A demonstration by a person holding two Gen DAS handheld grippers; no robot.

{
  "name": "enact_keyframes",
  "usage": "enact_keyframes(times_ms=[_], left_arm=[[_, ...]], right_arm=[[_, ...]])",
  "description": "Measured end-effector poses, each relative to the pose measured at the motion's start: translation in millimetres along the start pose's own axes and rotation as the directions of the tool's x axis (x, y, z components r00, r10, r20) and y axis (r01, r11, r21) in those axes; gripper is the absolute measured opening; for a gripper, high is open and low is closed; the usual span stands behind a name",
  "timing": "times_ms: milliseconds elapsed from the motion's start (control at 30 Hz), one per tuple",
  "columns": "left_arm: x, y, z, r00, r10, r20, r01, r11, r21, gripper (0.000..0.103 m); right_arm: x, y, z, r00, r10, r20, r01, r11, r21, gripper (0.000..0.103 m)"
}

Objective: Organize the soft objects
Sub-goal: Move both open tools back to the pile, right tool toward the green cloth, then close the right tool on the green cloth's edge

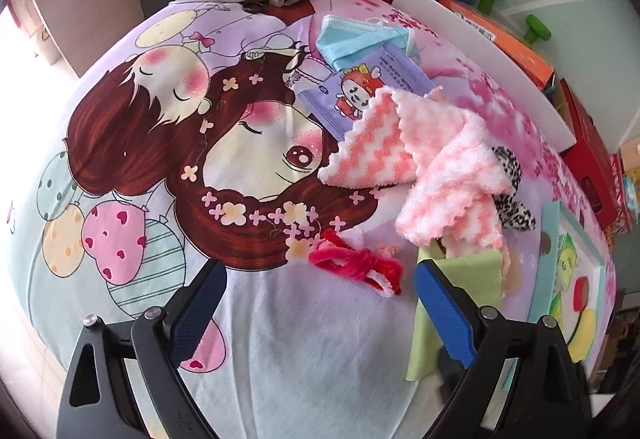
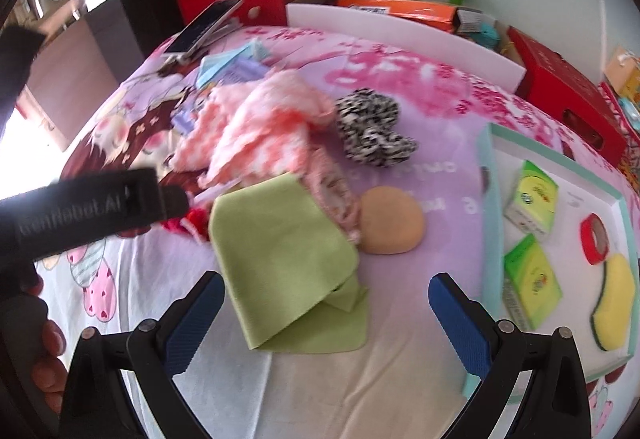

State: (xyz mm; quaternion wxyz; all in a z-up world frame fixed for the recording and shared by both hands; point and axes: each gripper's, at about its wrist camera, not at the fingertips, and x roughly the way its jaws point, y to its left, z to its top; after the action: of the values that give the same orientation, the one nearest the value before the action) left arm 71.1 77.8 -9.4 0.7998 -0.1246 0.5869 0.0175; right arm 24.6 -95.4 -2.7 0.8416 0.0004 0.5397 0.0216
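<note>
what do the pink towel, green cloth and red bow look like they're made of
Pink towel: fluffy fleece or microfibre, by its fuzzy pile and scalloped edge. Green cloth: thin, smooth, matte fabric that folds flat, possibly a wiping cloth. Red bow: seemingly plush velvet or chenille, with a soft nap.

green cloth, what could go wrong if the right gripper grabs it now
1. The green cloth lies under the pink towel's edge, so lifting it may drag the towel along.
2. The cloth is folded double, so the open right gripper might pinch only one layer.
3. The peach ball lies close beside it and could get knocked.
</note>
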Motion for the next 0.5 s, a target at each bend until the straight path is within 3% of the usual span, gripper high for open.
enact_keyframes(times_ms=[100, 333, 500], left_arm=[[-2, 6, 2, 1.0, -0.018, 0.005, 0.018, 0.999, -0.033, 0.095], [-1, 14, 5, 1.0, 0.02, 0.005, -0.02, 0.999, -0.043, 0.095], [10, 15, 5, 0.999, 0.046, -0.024, -0.047, 0.998, -0.039, 0.095]], right_arm=[[6, 8, -1, 1.0, 0.013, -0.011, -0.013, 1.0, -0.013, 0.103], [19, 20, -2, 1.0, 0.005, -0.024, -0.005, 0.999, -0.032, 0.103], [29, 12, -4, 0.998, -0.06, -0.037, 0.059, 0.998, -0.019, 0.103]])
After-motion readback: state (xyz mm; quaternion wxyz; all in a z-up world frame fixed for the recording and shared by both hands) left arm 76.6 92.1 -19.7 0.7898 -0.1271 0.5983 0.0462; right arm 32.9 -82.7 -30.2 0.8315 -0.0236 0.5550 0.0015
